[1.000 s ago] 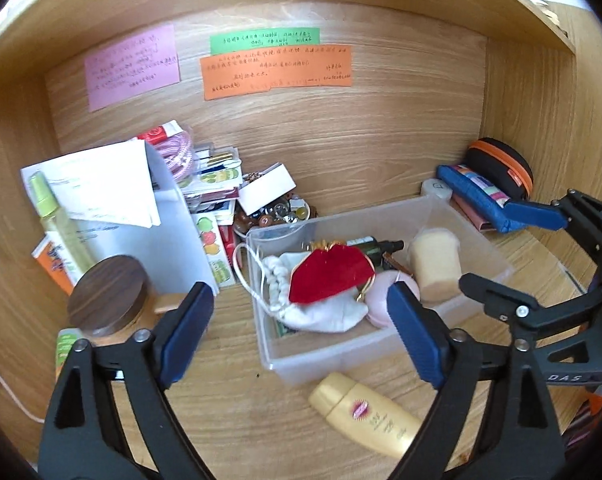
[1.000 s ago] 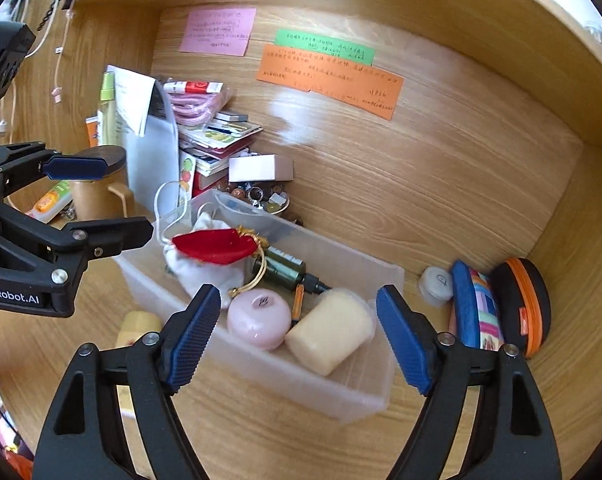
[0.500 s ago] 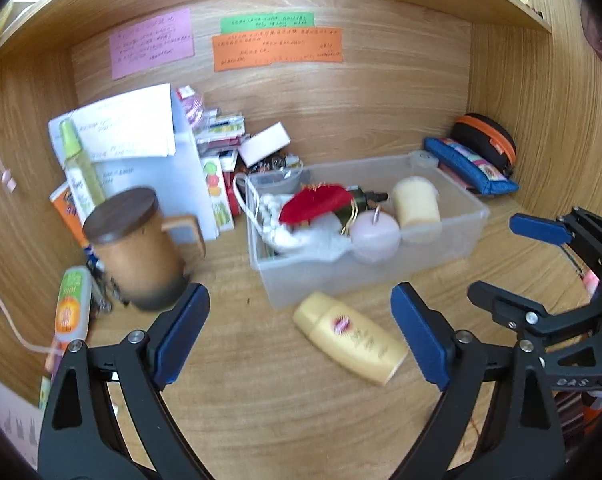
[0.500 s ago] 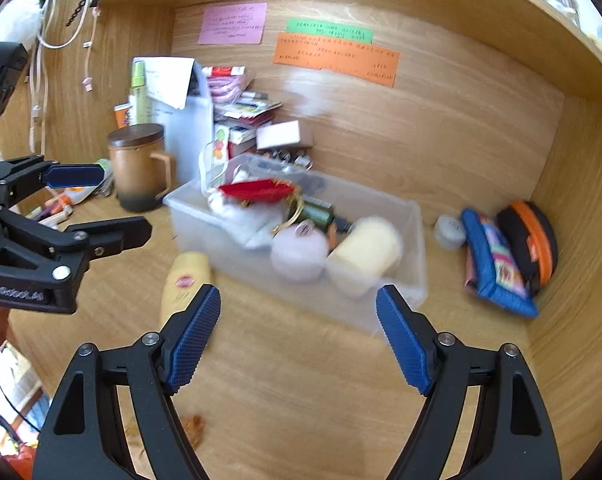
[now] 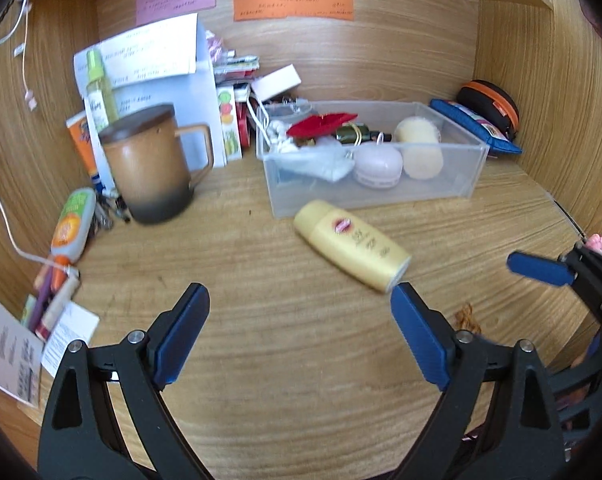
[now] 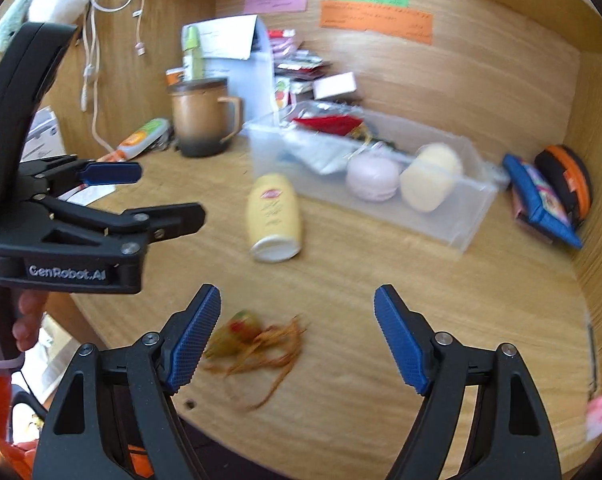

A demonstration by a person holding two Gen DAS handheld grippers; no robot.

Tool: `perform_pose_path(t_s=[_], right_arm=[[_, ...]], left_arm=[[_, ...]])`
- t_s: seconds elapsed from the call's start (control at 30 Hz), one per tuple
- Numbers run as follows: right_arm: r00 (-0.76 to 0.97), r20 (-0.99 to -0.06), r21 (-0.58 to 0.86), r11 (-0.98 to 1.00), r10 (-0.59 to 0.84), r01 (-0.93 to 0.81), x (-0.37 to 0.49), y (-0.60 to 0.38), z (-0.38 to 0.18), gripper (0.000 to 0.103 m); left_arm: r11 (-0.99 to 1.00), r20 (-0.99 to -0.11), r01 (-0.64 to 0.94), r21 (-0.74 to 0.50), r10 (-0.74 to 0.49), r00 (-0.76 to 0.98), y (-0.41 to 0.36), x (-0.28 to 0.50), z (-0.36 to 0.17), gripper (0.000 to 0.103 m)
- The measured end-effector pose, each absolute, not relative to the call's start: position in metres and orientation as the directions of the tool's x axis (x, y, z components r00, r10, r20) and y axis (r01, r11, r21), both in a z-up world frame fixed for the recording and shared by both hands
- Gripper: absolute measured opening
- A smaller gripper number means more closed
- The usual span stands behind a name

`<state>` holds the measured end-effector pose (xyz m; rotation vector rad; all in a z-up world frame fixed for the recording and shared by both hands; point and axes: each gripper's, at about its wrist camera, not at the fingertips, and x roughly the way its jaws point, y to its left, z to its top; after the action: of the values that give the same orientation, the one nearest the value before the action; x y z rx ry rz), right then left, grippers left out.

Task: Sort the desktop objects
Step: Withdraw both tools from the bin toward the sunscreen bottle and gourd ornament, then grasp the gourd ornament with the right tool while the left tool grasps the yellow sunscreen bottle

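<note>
Left gripper and right gripper, jaws apart and empty, above the desk. Yellow bottle lies on its side just before the clear bin; tassel beside the right gripper's left finger.

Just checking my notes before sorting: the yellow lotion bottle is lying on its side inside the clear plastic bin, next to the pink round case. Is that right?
Not quite. The yellow lotion bottle is lying on its side, but on the wooden desk in front of the clear plastic bin, not inside it. The pink round case is inside the bin. The left wrist view shows this.
</note>
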<state>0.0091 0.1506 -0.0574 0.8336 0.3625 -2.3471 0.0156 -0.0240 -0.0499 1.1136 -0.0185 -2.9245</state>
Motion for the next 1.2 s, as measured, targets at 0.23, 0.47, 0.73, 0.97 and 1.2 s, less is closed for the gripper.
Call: perform_pose_path(t_s=[0.23,0.47,0.73,0.97,1.2], right_arm=[[-0.561,-0.691,0.018,-0.787,-0.456,0.617,0.007,0.149,-0.078,0.043],[-0.569,-0.691,0.002,-0.789,-0.446,0.615,0.003,0.148,-0.084,0.032],[-0.538,-0.696,0.035,-0.771,-0.476,0.636,-0.020,0.149,-0.081,0.015],[-0.586,-0.663,0.026,-0.797,-0.466,0.604,-0.045,0.168,-0.060,0.015],[-0.630,-0.624,-0.017,-0.798,-0.463,0.603,-0.069,0.176,-0.037,0.015]], left_arm=[[-1.000,-0.678,0.013,-0.001,-0.009,-0.735,-0.026,0.019,-0.057,0.093],[-1.000,-0.687,-0.002,-0.020,0.015,-0.726,-0.023,0.010,-0.061,0.093],[-0.997,-0.718,-0.026,-0.077,0.073,-0.692,-0.018,-0.016,-0.068,0.093],[-0.993,-0.742,-0.047,-0.107,0.112,-0.661,-0.008,-0.045,-0.069,0.093],[-0.987,-0.799,-0.013,-0.163,0.139,-0.585,-0.004,-0.070,-0.082,0.093]])
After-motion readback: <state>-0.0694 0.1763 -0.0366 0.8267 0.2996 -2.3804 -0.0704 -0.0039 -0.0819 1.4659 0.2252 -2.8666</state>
